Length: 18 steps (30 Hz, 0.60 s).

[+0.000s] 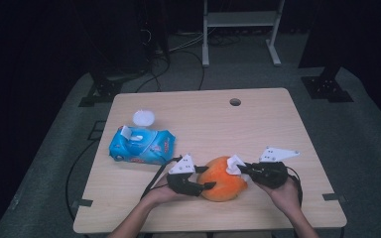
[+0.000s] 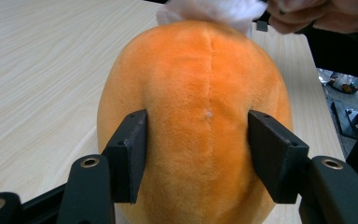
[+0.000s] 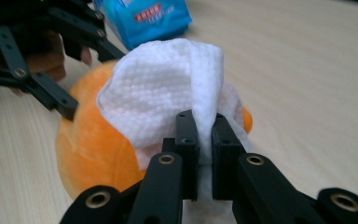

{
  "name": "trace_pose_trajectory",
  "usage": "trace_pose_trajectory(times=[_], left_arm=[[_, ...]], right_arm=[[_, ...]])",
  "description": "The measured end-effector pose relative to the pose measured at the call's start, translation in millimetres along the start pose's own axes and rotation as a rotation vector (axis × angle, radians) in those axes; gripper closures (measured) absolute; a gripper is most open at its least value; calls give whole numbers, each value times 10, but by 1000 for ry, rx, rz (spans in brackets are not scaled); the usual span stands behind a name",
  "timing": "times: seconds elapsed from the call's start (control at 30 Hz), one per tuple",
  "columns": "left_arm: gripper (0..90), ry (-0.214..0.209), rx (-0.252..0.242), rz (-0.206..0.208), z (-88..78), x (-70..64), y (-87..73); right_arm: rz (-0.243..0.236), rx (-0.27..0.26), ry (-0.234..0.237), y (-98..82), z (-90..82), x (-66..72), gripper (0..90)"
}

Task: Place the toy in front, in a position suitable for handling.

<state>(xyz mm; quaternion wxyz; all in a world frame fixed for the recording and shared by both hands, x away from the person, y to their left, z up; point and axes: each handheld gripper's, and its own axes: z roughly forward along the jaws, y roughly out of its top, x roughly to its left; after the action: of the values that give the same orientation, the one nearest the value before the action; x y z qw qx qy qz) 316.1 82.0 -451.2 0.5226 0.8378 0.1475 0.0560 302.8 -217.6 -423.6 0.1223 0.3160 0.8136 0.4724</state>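
An orange plush toy point(image 1: 223, 179) lies near the table's front edge. My left gripper point(image 1: 208, 177) comes at it from the left, and its two pads press into the plush toy's point(image 2: 205, 70) sides, so the left gripper point(image 2: 198, 122) is shut on it. My right gripper point(image 1: 242, 169) reaches in from the right, shut on a white wipe point(image 1: 234, 163). The wipe point(image 3: 163, 93) is pinched between the jaws of the right gripper point(image 3: 204, 119) and drapes over the top of the plush toy point(image 3: 93, 149). The same wipe point(image 2: 214, 9) peeks over the toy's far end.
A blue pack of wipes point(image 1: 141, 145) with its flap up lies at the table's left, with a round white lid point(image 1: 143, 118) just behind it. The wooden table point(image 1: 278, 124) has a cable hole point(image 1: 235, 102) near its back edge. A white rack point(image 1: 240, 20) stands beyond.
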Motion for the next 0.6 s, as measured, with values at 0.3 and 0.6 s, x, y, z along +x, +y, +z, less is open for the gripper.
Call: trace_pose_trajectory(times=[0.3,0.6], left_arm=[[406,-18,4,36,52,-89,30],[406,-26,2,35,51,-90,28]], right_arm=[[-26,-47,16,52,-95,62,834],[21,35,-18,-72,-54,-57,835]])
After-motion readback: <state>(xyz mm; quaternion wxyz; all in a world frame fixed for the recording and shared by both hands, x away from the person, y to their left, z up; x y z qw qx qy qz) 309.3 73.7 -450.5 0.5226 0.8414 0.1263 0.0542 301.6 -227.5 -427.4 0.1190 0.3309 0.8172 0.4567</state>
